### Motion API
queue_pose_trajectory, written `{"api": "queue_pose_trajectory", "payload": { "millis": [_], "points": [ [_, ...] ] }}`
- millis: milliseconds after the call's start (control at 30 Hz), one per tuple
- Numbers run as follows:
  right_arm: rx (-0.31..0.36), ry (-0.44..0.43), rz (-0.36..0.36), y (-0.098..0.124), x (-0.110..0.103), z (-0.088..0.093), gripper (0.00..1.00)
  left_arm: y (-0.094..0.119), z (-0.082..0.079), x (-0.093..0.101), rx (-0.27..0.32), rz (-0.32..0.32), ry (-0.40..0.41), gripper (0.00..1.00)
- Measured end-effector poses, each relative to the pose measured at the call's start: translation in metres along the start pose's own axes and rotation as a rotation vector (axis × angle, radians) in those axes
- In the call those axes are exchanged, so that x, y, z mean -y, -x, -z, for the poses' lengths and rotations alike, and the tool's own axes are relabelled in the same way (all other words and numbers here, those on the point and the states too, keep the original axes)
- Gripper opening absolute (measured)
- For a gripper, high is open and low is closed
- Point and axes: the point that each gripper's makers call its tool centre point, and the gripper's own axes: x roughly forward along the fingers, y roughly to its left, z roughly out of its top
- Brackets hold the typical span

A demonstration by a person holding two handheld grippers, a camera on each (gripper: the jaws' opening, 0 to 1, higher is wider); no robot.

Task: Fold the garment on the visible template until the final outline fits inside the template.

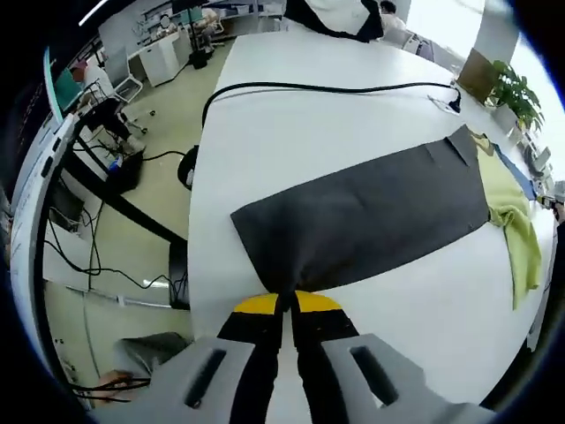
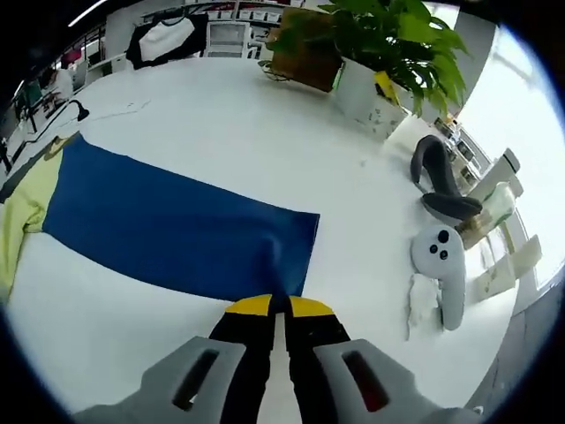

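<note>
the left gripper (image 1: pixel 285 303) has its jaws pressed together, pinching the near edge of a dark grey sheet (image 1: pixel 371 212) that lies flat on the white table (image 1: pixel 300 124). the right gripper (image 2: pixel 278 305) is likewise closed tight, nipping the near edge of a blue sheet (image 2: pixel 168 225) close to its corner. a yellow-green garment (image 1: pixel 516 221) lies crumpled on the table against the far end of the grey sheet. a black cable (image 1: pixel 309 87) runs beyond the grey sheet.
</note>
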Motion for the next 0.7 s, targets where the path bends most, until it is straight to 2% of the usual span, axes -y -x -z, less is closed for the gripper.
{"api": "queue_pose_trajectory", "payload": {
  "millis": [133, 233, 367, 400, 467, 500, 567, 633, 700],
  "points": [
    [0.007, -0.018, -0.016, 0.001, 0.0, 0.001, 0.02, -0.003, -0.008, -0.007, 0.012, 0.004, -0.02, 0.04],
    [0.019, -0.047, -0.029, 0.001, 0.001, 0.002, 0.04, -0.001, -0.004, -0.002, 0.022, 0.005, -0.016, 0.05],
    [0.025, -0.055, -0.018, 0.002, 0.005, 0.003, 0.12, -0.003, -0.008, -0.005, 0.034, 0.002, -0.048, 0.07],
    [0.031, -0.046, -0.002, 0.005, 0.008, 0.003, 0.15, -0.003, -0.007, -0.006, 0.023, -0.013, -0.073, 0.07],
    [0.11, -0.031, 0.141, 0.014, 0.033, -0.009, 0.17, 0.0, -0.003, -0.008, -0.027, -0.053, -0.171, 0.1],
    [0.113, 0.001, 0.16, 0.017, 0.035, -0.01, 0.18, 0.003, 0.004, -0.001, -0.038, -0.086, -0.208, 0.1],
    [0.117, 0.006, 0.144, 0.02, 0.031, -0.01, 0.21, 0.005, 0.002, 0.001, -0.039, -0.093, -0.253, 0.11],
    [0.142, -0.011, 0.112, 0.022, 0.023, -0.013, 0.23, 0.01, -0.003, 0.01, -0.005, -0.076, -0.244, 0.14],
    [0.154, -0.003, 0.1, 0.025, 0.016, -0.015, 0.27, 0.016, -0.003, 0.015, -0.004, -0.079, -0.253, 0.13]
  ]
}}
